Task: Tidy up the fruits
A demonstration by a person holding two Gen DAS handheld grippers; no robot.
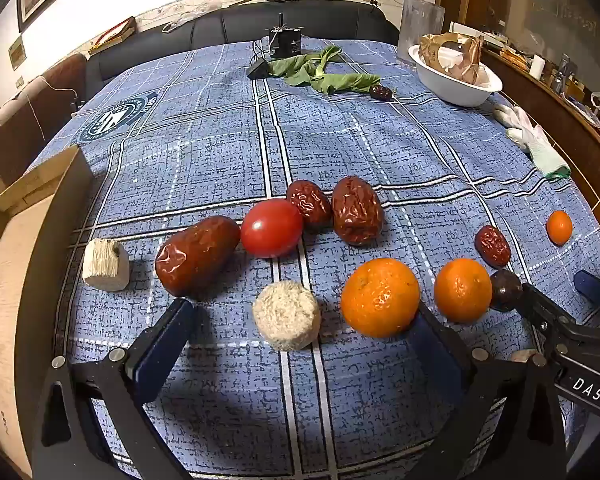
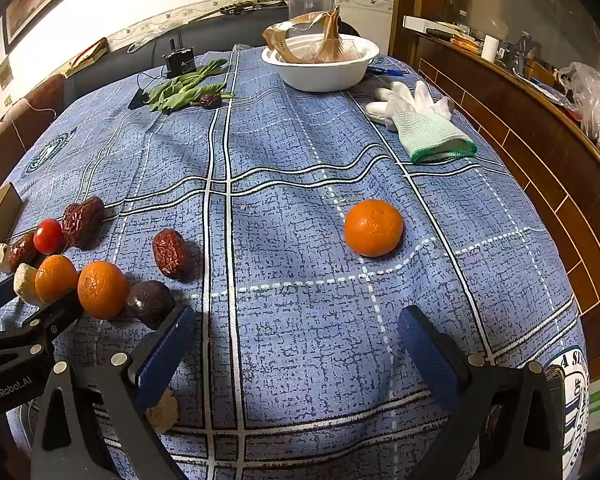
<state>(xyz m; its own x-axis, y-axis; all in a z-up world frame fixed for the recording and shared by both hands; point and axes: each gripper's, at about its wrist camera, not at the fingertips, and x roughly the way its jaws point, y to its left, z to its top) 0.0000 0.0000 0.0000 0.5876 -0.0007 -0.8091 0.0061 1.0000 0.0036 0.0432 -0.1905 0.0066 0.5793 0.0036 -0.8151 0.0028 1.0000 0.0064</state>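
The left tongs point(image 1: 300, 328) stood spread wide and released, low over the blue checked cloth point(image 1: 220, 152) on the desk, holding nothing. Between their blue pads lay a pale round puff point(image 1: 286, 315); the right pad sat just beside the big tangerine point(image 1: 380, 297), though whether it touched could not be told. A second tangerine point(image 1: 463, 290) lay to its right, with a dark round fruit point(image 1: 505, 290) against it. Behind them ran a row: a long red date point(image 1: 196, 255), a cherry tomato point(image 1: 271, 228) touching it, then two wrinkled dates point(image 1: 309, 203) point(image 1: 357, 210) side by side. A pale ribbed block point(image 1: 106, 265) sat left of the row, near a cardboard box point(image 1: 28, 216). A smaller date point(image 1: 492, 245) lay apart on the right.

The right tongs point(image 2: 296, 340) were likewise released and empty, their left pad just beside the dark round fruit point(image 2: 150, 302). A lone tangerine point(image 2: 373, 227) rested well ahead of them, apart from the cluster. Far back stood a white bowl point(image 2: 320, 68) holding crumpled brown paper, with a white glove point(image 2: 424, 120) to its right and green leaves point(image 2: 184, 90) with one more date point(image 2: 210, 101) to its left.
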